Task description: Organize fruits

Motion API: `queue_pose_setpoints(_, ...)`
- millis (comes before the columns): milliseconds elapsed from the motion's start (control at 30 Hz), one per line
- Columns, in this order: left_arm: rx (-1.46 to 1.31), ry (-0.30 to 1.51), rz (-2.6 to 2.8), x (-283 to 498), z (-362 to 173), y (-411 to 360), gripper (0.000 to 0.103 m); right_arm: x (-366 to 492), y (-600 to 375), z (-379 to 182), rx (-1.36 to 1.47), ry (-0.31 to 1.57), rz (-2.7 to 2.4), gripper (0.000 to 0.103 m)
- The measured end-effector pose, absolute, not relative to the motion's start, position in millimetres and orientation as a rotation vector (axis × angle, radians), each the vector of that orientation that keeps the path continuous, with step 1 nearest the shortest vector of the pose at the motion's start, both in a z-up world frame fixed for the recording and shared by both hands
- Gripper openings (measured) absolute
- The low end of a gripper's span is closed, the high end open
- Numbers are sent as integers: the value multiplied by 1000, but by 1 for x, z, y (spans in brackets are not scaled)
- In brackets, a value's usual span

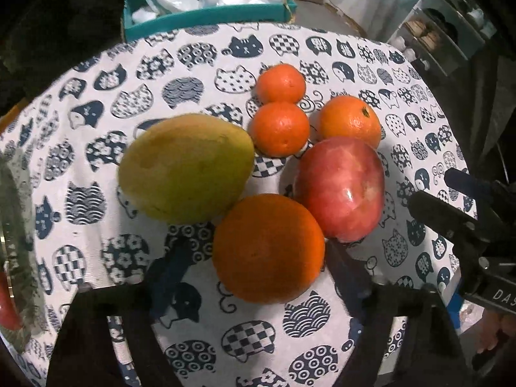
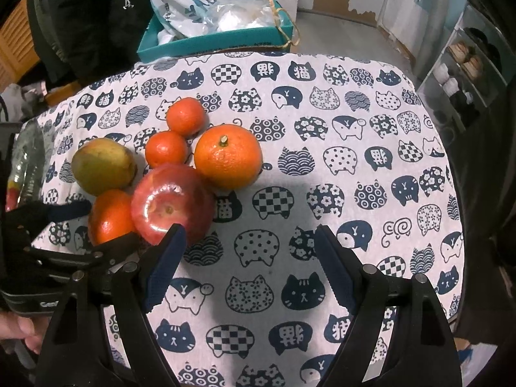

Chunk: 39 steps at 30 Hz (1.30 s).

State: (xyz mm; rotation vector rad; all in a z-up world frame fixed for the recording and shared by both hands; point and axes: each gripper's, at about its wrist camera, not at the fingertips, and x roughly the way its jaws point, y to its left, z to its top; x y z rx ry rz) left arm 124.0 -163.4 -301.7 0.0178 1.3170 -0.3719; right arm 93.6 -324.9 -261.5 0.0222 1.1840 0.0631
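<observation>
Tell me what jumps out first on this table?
A tight cluster of fruit on the cat-print tablecloth: a green-yellow mango, a red apple, a big orange and three smaller oranges behind. The left claw straddles the big orange; the right claw hangs open over bare cloth beside the apple.

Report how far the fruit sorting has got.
Nothing looks sorted yet: the mango, apple, big orange and three smaller oranges sit clustered on the tablecloth. The left gripper straddles the big orange. The right gripper is open and empty. All six remain.
</observation>
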Motion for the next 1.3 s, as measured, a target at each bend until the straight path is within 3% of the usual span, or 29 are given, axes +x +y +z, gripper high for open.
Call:
queue_pose_setpoints(67, 2, 1330, -390, 124, -306, -164, 69, 94, -326, -262, 27, 1185, 62, 82)
queue_pose_setpoints(233, 20, 1311, -400, 119, -303, -165, 67, 96, -323, -263, 39, 1185, 80, 82)
queue_pose_setpoints(900, -19, 1293, -218, 108, -293, -85, 67, 125, -271, -294, 49, 1264, 210, 82)
queue_pose_setpoints(1200, 0, 1280, -217, 108, -294, -86, 68, 139, -263, -321, 36, 1308, 187, 82)
queue_pose_setpoints(1300, -5, 1281, -216, 114, -295, -87, 68, 141, -261, -324, 35, 1308, 196, 76)
